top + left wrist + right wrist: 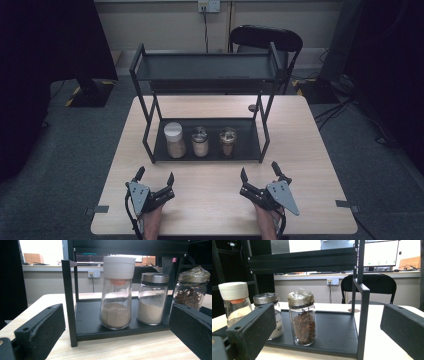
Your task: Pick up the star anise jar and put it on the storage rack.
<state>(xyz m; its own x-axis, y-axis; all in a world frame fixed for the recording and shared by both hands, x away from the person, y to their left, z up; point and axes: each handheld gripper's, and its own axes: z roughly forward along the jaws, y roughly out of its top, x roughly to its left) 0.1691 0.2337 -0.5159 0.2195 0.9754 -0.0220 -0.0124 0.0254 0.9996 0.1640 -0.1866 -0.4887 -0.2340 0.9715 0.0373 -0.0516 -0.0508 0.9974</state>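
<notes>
A black two-tier rack [150,105] stands on the wooden table [210,200]. On its lower shelf [245,150] stand three jars in a row: a white-capped jar [174,140] [116,292] [235,302] of brown grains at left, a metal-lidded jar [200,141] [152,298] [268,302] of pale powder in the middle, and a jar of star anise [228,142] [191,288] [303,317] at right. My left gripper [154,176] [117,332] is open in front of the rack's left end. My right gripper [259,173] [328,332] is open before its right end. Both hold nothing.
The rack's upper shelf [205,67] is bare. A black chair [266,39] [374,286] stands behind the table. A small round hole [252,107] sits in the tabletop behind the rack. Dark stands [90,92] flank the table on the floor.
</notes>
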